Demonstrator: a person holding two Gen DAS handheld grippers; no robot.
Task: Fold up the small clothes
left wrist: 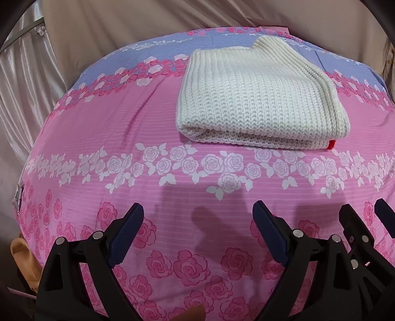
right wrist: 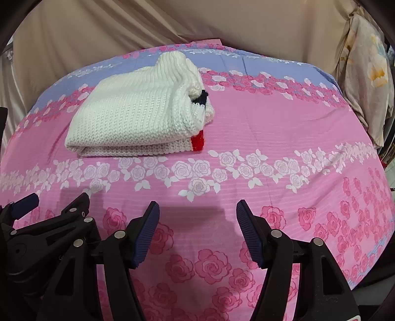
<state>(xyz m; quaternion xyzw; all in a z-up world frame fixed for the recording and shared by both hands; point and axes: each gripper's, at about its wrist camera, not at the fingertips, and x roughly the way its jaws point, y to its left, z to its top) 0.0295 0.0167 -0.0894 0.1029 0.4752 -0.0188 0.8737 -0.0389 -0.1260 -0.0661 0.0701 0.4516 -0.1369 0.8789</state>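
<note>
1. Pink bedding printed with roses covers the whole work surface in both views, with beige draped fabric hanging behind its far edge.

2. Nearest in the left wrist view, the left gripper hangs over the dark-pink rose band with its blue-padded fingers spread wide and nothing between them. Only the sheet and a shadow lie in the gap.

3. Nearest in the right wrist view, the right gripper is also spread, less widely, over bare sheet, pinching nothing.

4. Each camera catches the other tool at its edge: the right gripper shows at the near right of the left wrist view, and the left gripper shows at the near left of the right wrist view. The two stand side by side, close together.

5. Farther out, a band of white roses crosses the sheet, between the grippers and the garment.

6. Beyond that band lies the folded white knit sweater, flat on the pink area, well apart from both grippers, its ribbed far end reaching the blue stripe.

7. From the left wrist view only a small red tab shows at the sweater's near right corner. The right wrist view shows that open side: a larger red patch, a dark navy stripe and bunched layers.

8. Only the right wrist view shows a floral cloth hanging at the far right; only the left wrist view shows shiny pale curtains at the far left.
</note>
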